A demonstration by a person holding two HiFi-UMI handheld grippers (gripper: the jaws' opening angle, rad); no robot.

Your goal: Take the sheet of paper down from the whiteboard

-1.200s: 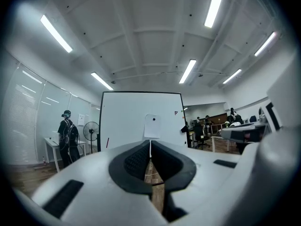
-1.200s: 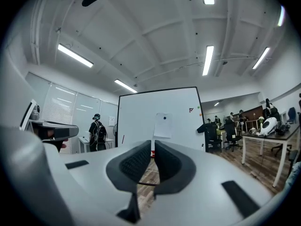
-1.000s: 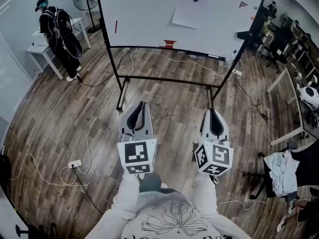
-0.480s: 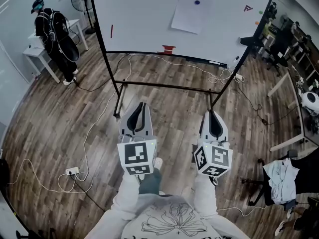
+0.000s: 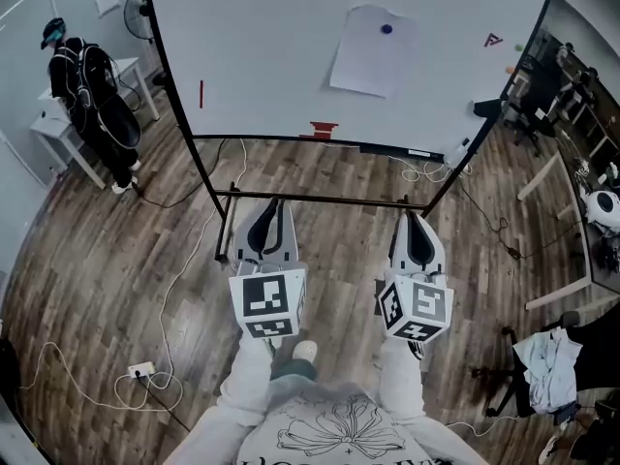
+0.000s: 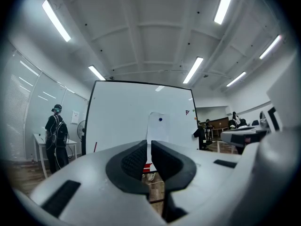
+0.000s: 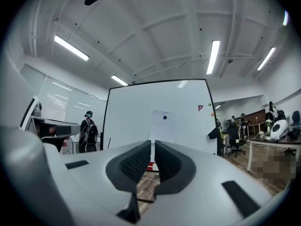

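Fingers (image 6: 135,160) of the left gripper (image 5: 275,211) were closed together on nothing, and those of the right gripper (image 5: 414,223) likewise. A sheet of paper (image 5: 372,50) hung on the upper right part of the whiteboard (image 5: 262,46), pinned near its top edge by a blue magnet (image 5: 387,29), well apart from both grippers. Each gripper was held level, side by side, pointing at the board from white sleeves (image 5: 242,386). Below lay a wooden floor (image 5: 116,240) with trailing cables (image 5: 170,289); a person in dark clothing (image 5: 92,95) stood at the far left.
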